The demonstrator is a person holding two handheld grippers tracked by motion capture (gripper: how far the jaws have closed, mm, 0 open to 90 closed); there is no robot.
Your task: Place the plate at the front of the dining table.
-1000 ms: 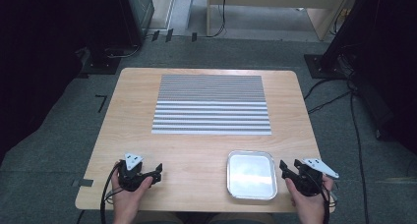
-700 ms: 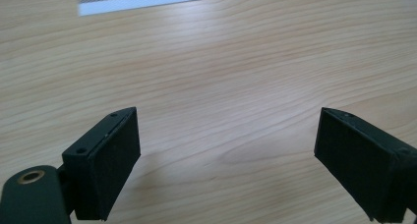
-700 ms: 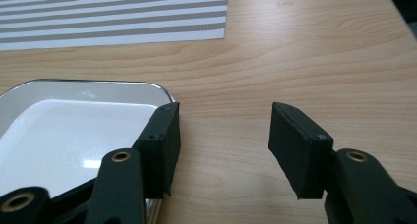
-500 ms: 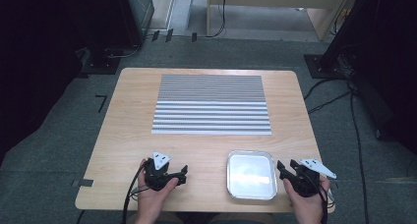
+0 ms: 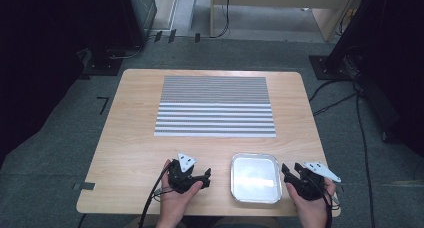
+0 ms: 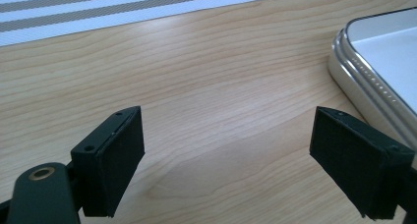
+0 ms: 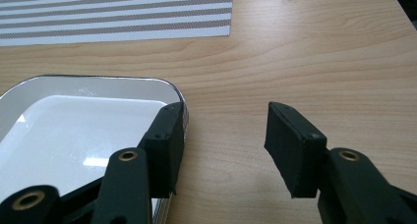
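Our left tongs: matte black body, grey three-cornered plate on top, black cable trailing. Our right tongs: same black build, same grey plate. Jaws: flat rectangular black blocks, small screw holes on edges. Brass-coloured rivets at linkage arms. Our forearms bare, no sleeves.

One striped mat, one metal tray, two grippers.

Grey-white striped mat; silver tray; black jaws.
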